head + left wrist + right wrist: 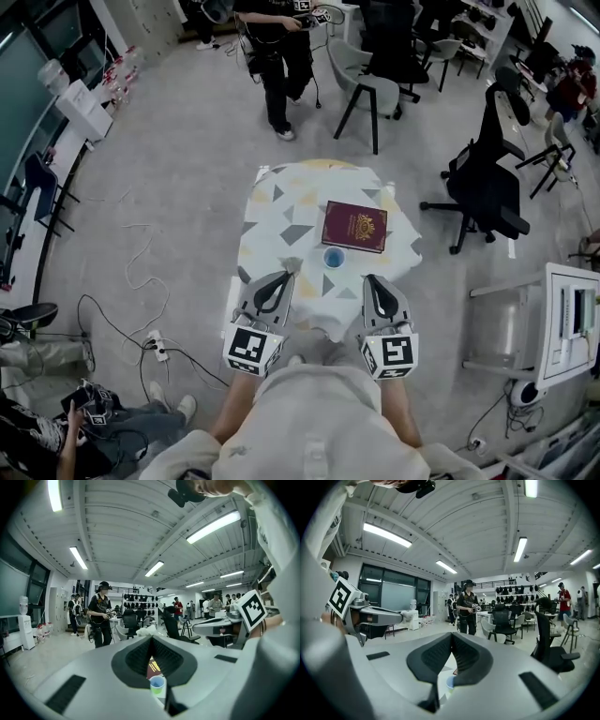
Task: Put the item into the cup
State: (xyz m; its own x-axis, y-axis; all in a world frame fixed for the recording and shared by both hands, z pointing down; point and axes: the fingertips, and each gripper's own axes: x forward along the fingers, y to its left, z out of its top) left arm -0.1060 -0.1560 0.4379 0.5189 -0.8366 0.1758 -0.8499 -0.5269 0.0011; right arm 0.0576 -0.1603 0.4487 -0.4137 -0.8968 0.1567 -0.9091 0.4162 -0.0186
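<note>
The left gripper (286, 276) is held over the near left of the worktop (272, 220), its jaws closed on a white crumpled wad (292, 263) at their tips. The right gripper (369, 279) is held at the near right, jaws together with nothing between them. A blue cup (334, 257) is set upright between the grippers, just near of a maroon book (354, 226). The wad is left of the cup, apart from it.

Grey floor (187, 169) all round me, power strip (155, 349) lying on my left. Black office chair (492, 192) to the right, grey chair (370, 89) ahead. Ceiling strip lights (213, 526) are on. Dark windows (393, 597) along one wall, w/ a water cooler (24, 634) nr them.
</note>
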